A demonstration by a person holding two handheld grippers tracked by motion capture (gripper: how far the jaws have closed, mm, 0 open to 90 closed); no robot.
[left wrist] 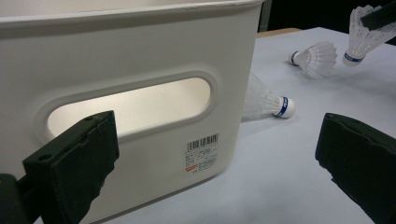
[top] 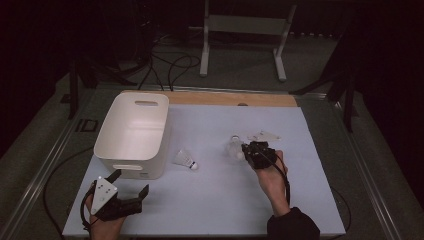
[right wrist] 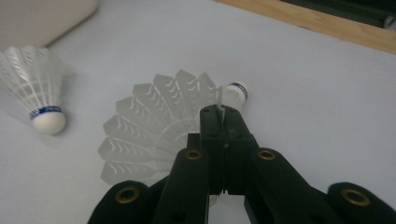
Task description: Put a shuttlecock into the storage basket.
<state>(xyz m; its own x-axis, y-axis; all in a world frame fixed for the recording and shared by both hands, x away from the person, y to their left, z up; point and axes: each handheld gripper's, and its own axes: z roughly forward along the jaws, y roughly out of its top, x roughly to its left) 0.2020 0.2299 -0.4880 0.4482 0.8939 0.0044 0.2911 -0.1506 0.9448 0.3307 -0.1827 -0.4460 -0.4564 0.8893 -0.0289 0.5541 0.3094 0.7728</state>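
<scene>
Right hand-held gripper [right wrist: 219, 109] pinches the shuttlecock's [right wrist: 154, 126] feather skirt, cork downward.

The white feathered shuttlecock [right wrist: 154, 126] looks matt, its cork tip smooth. The white plastic bin [left wrist: 140, 70] has a smooth, slightly glossy wall. The pale surface [top: 225, 200] seems matt, its far edge bare wood.

The bin [top: 132, 134] at the table's left edge is plain white, with a black barcode label [left wrist: 201, 153] carrying a red mark. The shuttlecocks [right wrist: 159, 126] have white feathers, white tips and a blue band. The table [top: 300, 175] is pale blue-grey with a light wooden strip [top: 235, 98] along its far edge. Both grippers [top: 257, 152] are black.
</scene>
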